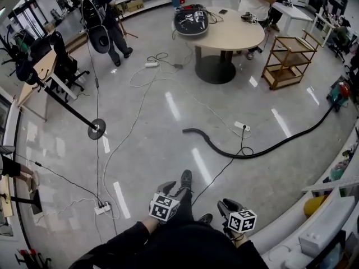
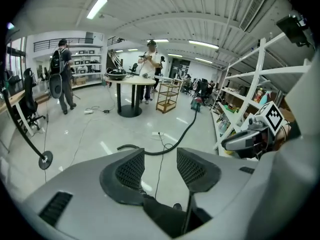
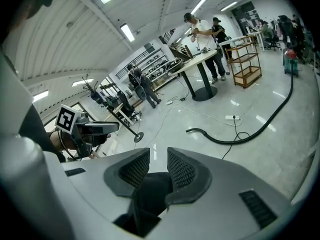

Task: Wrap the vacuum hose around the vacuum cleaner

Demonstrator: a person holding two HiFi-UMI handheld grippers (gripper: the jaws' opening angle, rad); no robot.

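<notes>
In the head view the left gripper (image 1: 171, 189) and the right gripper (image 1: 225, 206) hang low against the person's body, both empty. The vacuum hose (image 1: 247, 153) lies loose on the floor well ahead of them. Its free end is ahead of the left gripper, and the rest sweeps away ahead and to the right toward the vacuum cleaner (image 1: 338, 96). A power strip (image 1: 241, 126) lies just beyond the hose, and its dark cable (image 1: 221, 172) crosses the hose on its way back toward the grippers. In the left gripper view the left gripper (image 2: 160, 156) stands with its jaws apart and only floor between them, and the hose (image 2: 167, 148) lies straight ahead of it. In the right gripper view the right gripper (image 3: 158, 159) keeps just a slim gap between its jaws with nothing in it. The hose (image 3: 235, 136) lies ahead and to its right, and the cleaner (image 3: 290, 59) is far beyond that. The likely trouble is that cable: lifting the hose where they cross could snag it and drag the strip along. The right gripper's narrow gap also looks too tight to take the hose unless it is widened, and a long, springy hose pinched near one end may twist free.
</notes>
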